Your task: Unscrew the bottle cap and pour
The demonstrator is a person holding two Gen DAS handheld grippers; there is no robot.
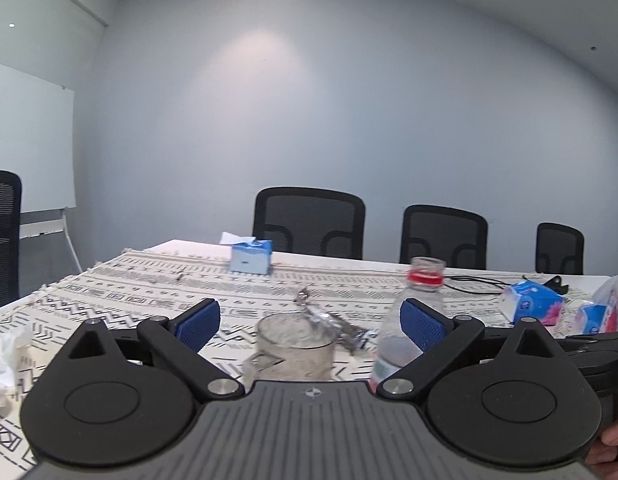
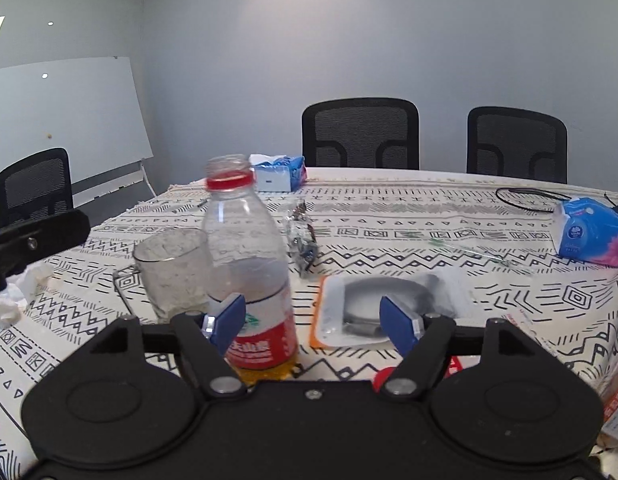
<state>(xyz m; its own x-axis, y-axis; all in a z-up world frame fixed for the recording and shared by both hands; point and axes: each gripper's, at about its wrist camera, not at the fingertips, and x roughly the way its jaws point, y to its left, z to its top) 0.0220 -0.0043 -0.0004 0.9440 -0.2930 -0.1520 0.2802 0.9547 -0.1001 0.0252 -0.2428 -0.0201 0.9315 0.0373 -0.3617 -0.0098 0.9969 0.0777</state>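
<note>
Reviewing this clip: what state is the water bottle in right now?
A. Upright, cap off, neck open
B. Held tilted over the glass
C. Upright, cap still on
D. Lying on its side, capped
A: the bottle stands upright beside the glass, its neck open, neither gripper holding it.

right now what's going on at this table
A person is working with a hand-held gripper in each hand at a table covered by a patterned cloth. The plastic bottle stands upright with its cap already off, next to a glass mug. A red cap lies on the cloth near the right hand-held gripper. Both that one and the left hand-held gripper are open and holding nothing, so pouring has not started.
</note>
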